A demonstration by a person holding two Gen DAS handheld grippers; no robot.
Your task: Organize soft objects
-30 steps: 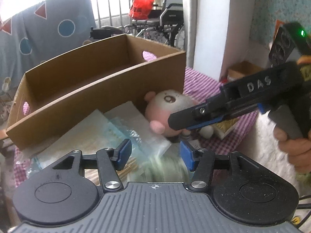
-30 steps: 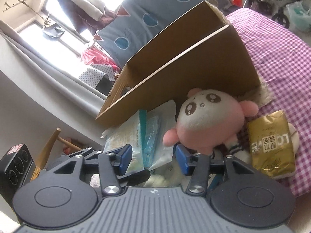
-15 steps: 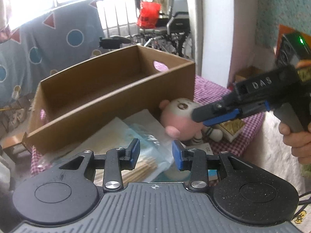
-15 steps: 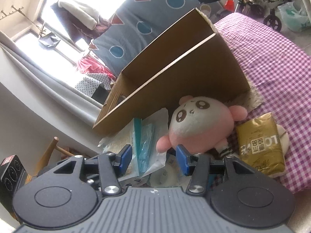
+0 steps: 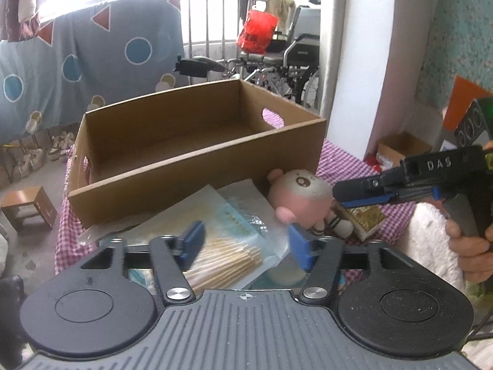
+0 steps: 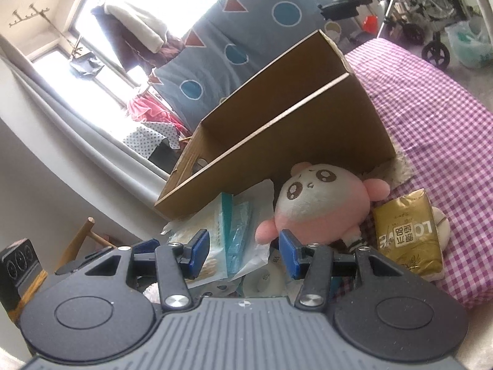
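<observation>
**Grippers hovered over a crowded pile, box not yet filled**

Left wrist view: The left gripper [image 5: 245, 242] hung above the table [image 5: 336, 162] with its blue pads [image 5: 192, 240] spread apart and nothing between them, pointed over a clear bag of wooden sticks [image 5: 228, 262] lying on flat packets [image 5: 197, 212] at the table's near edge. The right gripper [image 5: 354, 195], held by a hand [image 5: 471, 246] at the right side, reached in level just beside the plush toy [image 5: 302, 195]; from here its fingers looked close together, though whether anything was between them could not be told. The cardboard box [image 5: 191, 169] stood behind, against the toy, with no goods visible inside. A grab at the slick, overlapping packets risked pinching only the top film and dragging the rest off the edge.

Right wrist view: The right gripper [image 6: 243, 251] showed its pads apart and empty, low in front of the plush toy [image 6: 323, 203], which sat touching the box [image 6: 277, 154] wall, with a gold packet [image 6: 406, 237] just beside it towards the table's right edge. Closing on the toy's small pink arm rather than its body could let it slip free, and a swing towards the box might knock the gold packet or clip the other gripper working nearby.
</observation>
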